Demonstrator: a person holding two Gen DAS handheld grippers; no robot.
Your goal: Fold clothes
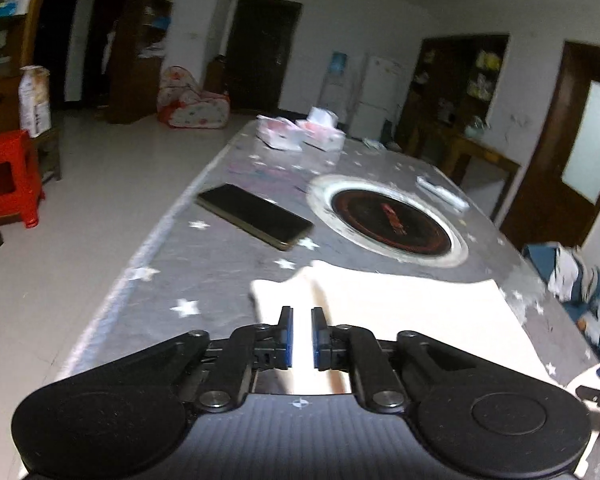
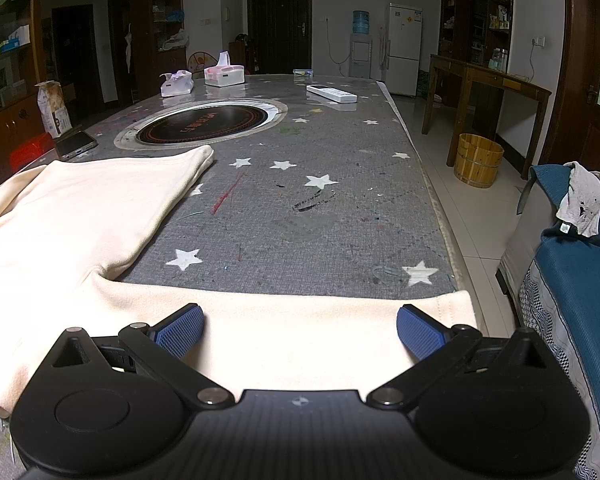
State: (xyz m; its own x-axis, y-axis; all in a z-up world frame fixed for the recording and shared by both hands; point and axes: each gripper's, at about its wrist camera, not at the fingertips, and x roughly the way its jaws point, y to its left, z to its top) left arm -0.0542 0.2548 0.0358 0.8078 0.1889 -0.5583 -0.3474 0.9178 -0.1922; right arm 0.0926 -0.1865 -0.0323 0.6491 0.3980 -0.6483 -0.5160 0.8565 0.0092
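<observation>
While tissues point(image 2: 223, 59) poke from box point(image 2: 225, 75), cream garment point(image 2: 80, 216) flat.

both wrist views look low across the table point(image 2: 340, 216).

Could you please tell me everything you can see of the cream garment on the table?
The cream garment is a soft, plain knit top lying flat on the grey starred tablecloth. One sleeve is folded across the body; the other stretches along the near edge, its hemmed cuff near the table's corner. The right gripper hangs open over that sleeve.
</observation>
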